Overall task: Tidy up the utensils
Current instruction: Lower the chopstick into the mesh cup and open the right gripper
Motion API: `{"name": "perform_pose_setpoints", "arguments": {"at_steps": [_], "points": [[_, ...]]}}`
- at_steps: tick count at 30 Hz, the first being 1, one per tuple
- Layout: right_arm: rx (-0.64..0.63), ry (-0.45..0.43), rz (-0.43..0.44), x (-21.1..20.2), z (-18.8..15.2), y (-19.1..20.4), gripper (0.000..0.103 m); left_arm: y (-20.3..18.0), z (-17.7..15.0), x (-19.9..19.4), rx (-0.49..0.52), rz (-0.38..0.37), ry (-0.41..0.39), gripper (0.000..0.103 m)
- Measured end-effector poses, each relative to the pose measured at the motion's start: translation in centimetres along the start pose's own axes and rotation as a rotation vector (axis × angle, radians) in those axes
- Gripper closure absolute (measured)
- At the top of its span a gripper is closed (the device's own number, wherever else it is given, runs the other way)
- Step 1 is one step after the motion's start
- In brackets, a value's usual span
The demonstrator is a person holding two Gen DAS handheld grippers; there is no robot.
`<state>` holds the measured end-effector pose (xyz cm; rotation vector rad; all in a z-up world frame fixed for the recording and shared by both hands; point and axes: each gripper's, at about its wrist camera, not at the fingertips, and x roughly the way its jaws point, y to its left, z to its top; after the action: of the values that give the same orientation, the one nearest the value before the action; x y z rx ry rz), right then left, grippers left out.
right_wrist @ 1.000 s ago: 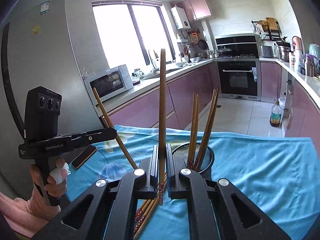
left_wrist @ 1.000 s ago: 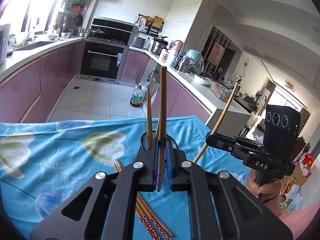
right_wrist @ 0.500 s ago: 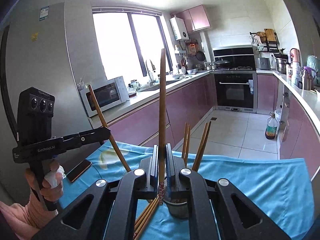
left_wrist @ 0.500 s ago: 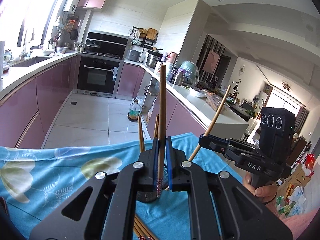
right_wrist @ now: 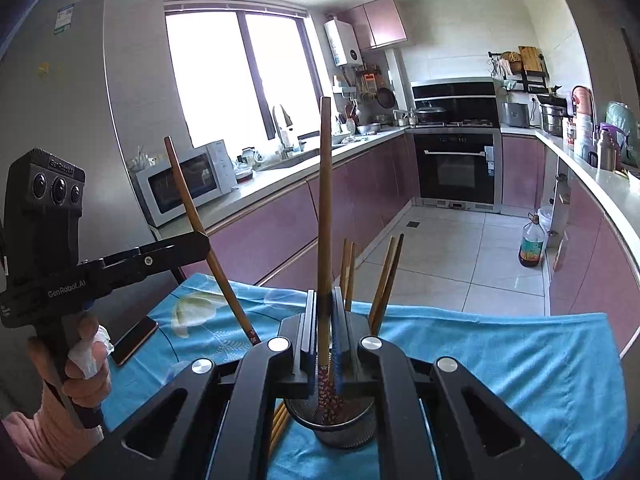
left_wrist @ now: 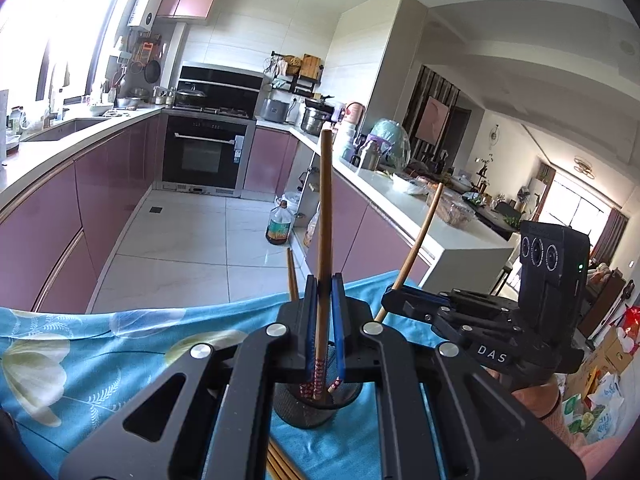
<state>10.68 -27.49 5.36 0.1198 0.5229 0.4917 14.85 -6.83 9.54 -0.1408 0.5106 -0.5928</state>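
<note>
This was a home kitchen opening onto a living area. Mauve base cabinets point(right_wrist: 280, 232) ran under a pale countertop point(left_wrist: 60, 148) along both walls, with a built-in black oven point(right_wrist: 456, 168) below a gas hob and range hood point(right_wrist: 452, 98) at the far end. A white microwave point(right_wrist: 180, 184) stood by the window point(right_wrist: 236, 76), near a sink tap. Pots, flasks and a wall rack of boards crowded the counter. A bottle of cooking oil point(left_wrist: 278, 226) sat on the tiled floor point(left_wrist: 188, 240). A wall-mounted water heater point(right_wrist: 343, 44) hung beside upper cabinets.
</note>
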Motion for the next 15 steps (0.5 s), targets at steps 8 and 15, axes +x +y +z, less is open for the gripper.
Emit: {"name": "perform_pose_setpoints", "arguments": {"at_steps": [8,15], "points": [[0.014,0.057,-0.011,1.6,-1.2,-0.5,0.097,0.5,-1.2,3.0,0.023,0.026,0.078,0.095],[0.029,0.133,-0.010,3.1,-1.9,-0.9,0.097,0.1,-2.7,5.5,0.089,-0.003,0.183,0.095]]}}
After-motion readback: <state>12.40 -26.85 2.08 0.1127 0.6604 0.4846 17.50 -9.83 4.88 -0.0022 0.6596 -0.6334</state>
